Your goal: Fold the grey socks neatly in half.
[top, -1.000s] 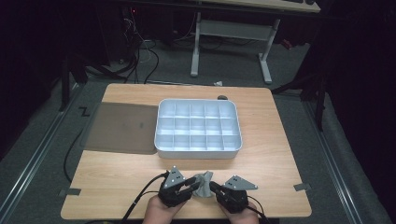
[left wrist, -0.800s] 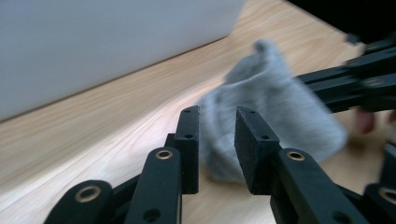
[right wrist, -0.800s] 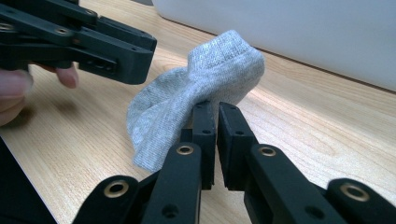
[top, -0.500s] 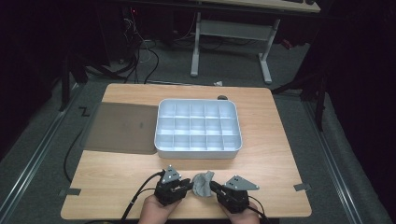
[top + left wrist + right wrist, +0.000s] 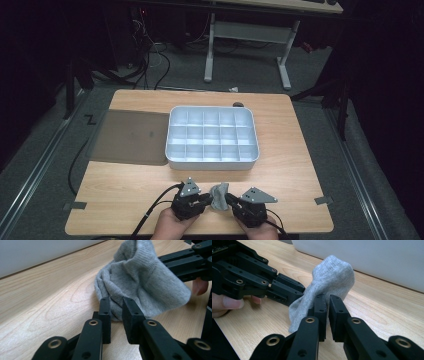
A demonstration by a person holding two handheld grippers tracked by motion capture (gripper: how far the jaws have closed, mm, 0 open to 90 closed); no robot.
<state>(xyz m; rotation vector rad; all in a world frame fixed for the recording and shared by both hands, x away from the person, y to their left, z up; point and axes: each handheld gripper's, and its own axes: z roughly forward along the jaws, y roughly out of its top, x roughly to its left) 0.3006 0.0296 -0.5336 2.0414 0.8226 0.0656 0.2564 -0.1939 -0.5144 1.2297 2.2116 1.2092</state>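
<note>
Grey knit, a sock (image 5: 219,195) by the look of it, sat bunched at the near edge of the wooden table (image 5: 300,165), between the two hand-held tools and well short of the white compartment tray (image 5: 212,135). A dark mat (image 5: 131,136) lay beside the tray, untouched.

The right gripper (image 5: 327,301) was clamped on one side of the fabric, its jaws nearly together with a fold of cloth pinched between them. The left gripper (image 5: 116,305) had just been closing on the opposite side; a ridge of the knit stood between its pads, though from where I stood I could not quite tell whether they already pressed on it or only flanked it.

My reading was that the person meant to take the sock at two ends and spread or fold it. To do that well, the left jaws needed to finish closing on a full thickness of fabric rather than a single loose loop, deep enough not to slip. Only then should the hands draw apart, slowly and level, keeping the cloth just off the wood so it would not drag or twist.
</note>
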